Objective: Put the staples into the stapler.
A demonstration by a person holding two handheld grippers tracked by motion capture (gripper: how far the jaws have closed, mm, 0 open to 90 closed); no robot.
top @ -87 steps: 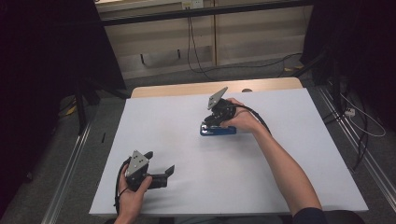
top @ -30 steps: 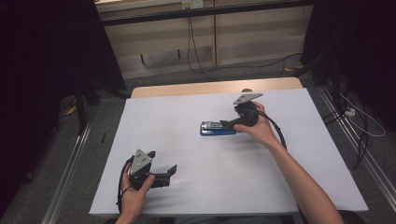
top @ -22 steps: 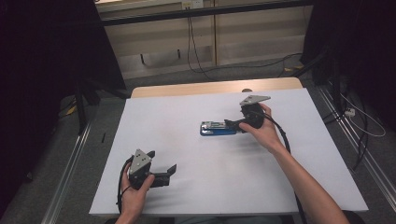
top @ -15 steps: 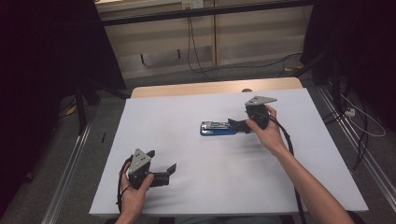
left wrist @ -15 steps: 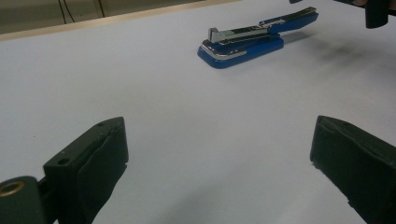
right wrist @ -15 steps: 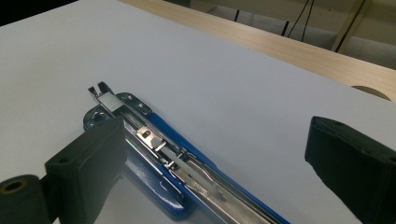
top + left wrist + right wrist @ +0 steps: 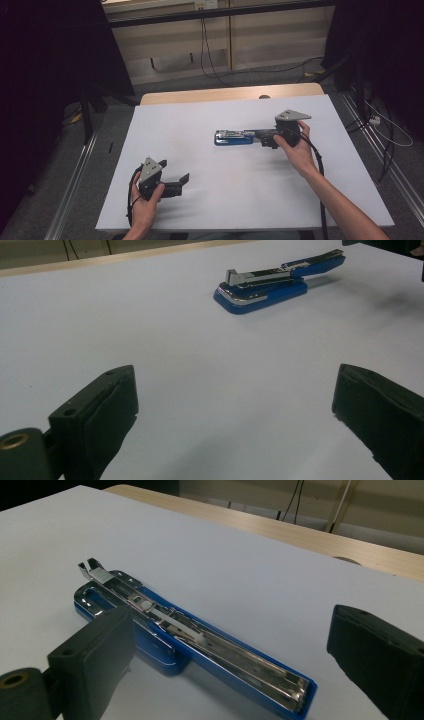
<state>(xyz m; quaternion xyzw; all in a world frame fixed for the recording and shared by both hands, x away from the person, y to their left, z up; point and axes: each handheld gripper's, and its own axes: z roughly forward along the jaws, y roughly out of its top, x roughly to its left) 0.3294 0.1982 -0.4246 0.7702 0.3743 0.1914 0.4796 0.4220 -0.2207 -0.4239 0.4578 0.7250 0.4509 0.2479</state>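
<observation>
A blue stapler (image 7: 234, 137) lies on the white table top (image 7: 190, 120), a little right of centre. Its top arm is swung back, so the metal staple channel (image 7: 165, 617) lies bare. My right gripper (image 7: 264, 138) sits at the stapler's right end and points left along it. It is open, with the blue arm (image 7: 260, 680) lying between the two jaws, and neither jaw touches it. My left gripper (image 7: 182, 184) rests near the front left of the table, open and empty. The left gripper view has the stapler (image 7: 260, 287) farther off.
A strip of bare wooden table (image 7: 225, 94) runs along the far edge of the white top. Beyond it, cables (image 7: 205, 55) hang and trail on the floor. Metal rails (image 7: 75, 170) flank the table on both sides.
My right gripper has moved from over the stapler out to its right end and now points left along it. The left gripper has stayed put.
</observation>
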